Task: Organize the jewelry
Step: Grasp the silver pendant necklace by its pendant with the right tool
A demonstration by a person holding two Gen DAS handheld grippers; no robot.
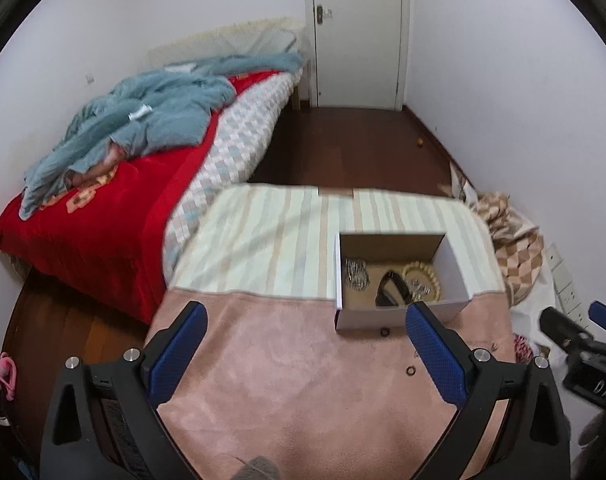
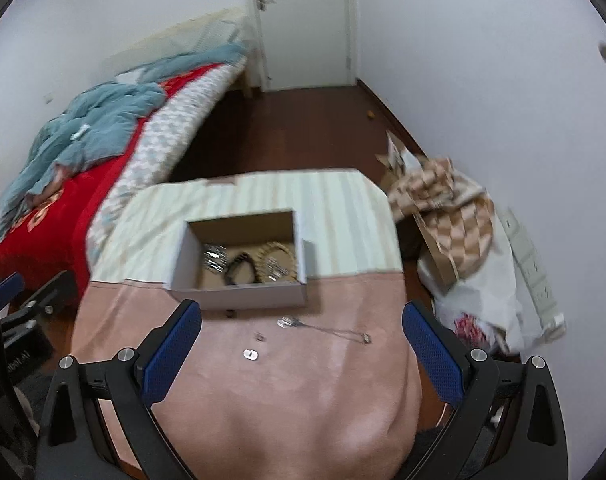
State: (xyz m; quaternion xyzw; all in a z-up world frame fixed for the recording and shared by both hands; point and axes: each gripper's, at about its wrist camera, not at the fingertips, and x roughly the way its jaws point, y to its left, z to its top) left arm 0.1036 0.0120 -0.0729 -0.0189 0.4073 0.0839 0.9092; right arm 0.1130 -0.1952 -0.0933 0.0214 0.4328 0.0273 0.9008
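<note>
An open white cardboard box (image 1: 399,318) (image 2: 239,300) stands on a table with a pink cloth (image 1: 303,380) (image 2: 287,392). It holds a silver chain bundle (image 2: 215,258), a black bracelet (image 2: 241,268) and a beige bead bracelet (image 2: 277,262). On the cloth before the box lie a silver necklace (image 2: 327,330), a small ring (image 2: 250,354), another small piece (image 2: 260,337) and two dark rings (image 1: 384,333) (image 1: 410,371). My left gripper (image 1: 307,320) is open and empty, above the cloth left of the box. My right gripper (image 2: 301,316) is open and empty, above the necklace.
A striped cloth (image 1: 271,236) covers the table's far half. A bed with a red cover (image 1: 95,216) and blue blanket stands at the left. A checkered cloth pile (image 2: 447,200) and white bag lie on the right. A closed door (image 1: 357,32) is at the back.
</note>
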